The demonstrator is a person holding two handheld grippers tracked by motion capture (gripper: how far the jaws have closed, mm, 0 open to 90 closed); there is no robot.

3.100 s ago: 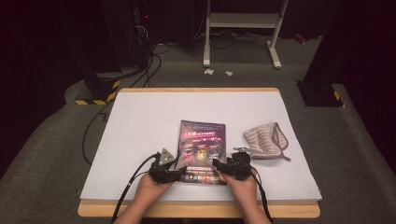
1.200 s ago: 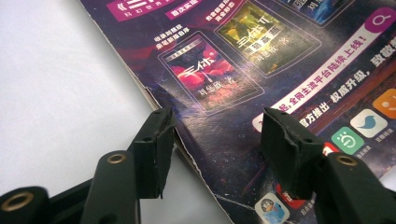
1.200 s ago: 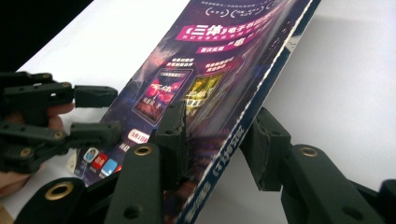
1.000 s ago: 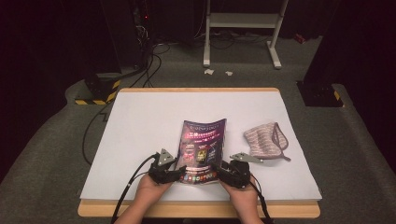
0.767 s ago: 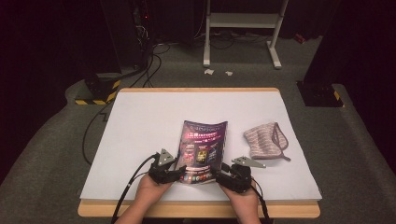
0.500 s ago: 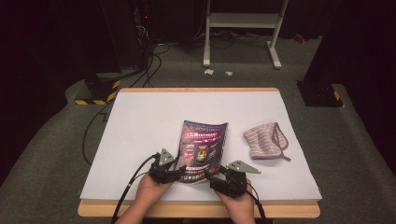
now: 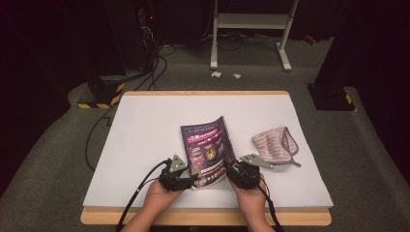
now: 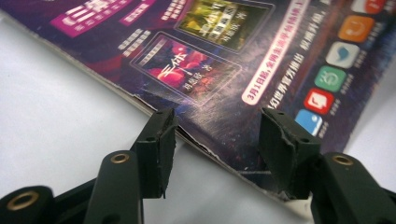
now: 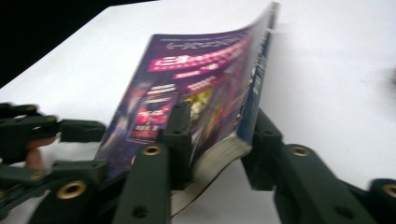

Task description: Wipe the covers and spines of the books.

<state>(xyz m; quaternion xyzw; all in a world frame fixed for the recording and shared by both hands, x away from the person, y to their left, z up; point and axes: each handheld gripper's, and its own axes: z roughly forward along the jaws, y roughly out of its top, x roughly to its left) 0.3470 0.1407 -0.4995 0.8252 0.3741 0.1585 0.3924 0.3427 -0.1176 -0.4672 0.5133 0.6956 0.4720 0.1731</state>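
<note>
**Magazine lifted along its right edge, near the front of the table**

The magazine point(image 7: 209, 147), a thick one with a dark purple cover full of pink lettering and small app icons, lies toward the near middle of the white table point(image 7: 145, 125). Its right side is raised, so the cover slopes down to the left and the page block shows as a pale wedge at the near right corner.

The right gripper point(image 9: 219, 140) is clamped on that raised edge: one black jaw lies on the cover and the other sits under the spine side, with the pages pinched between them. Its jaws have just been closing, with the magazine between them. In the high view this gripper point(image 7: 238, 172) sits at the magazine's near right corner, in the person's right hand point(image 7: 251, 200).

The left gripper point(image 8: 215, 135) is at the near left corner. Its jaws stand apart: one pad rests right at the worn left edge and the other over the cover nearer the icons, with the cover's surface between them, and neither is squeezing it. In the high view this gripper point(image 7: 186, 180) touches the magazine's lower left corner, in the left hand point(image 7: 162, 193).

To the right, well apart from the magazine, lies a striped fabric pouch point(image 7: 274, 147) with a grey edge.
</note>
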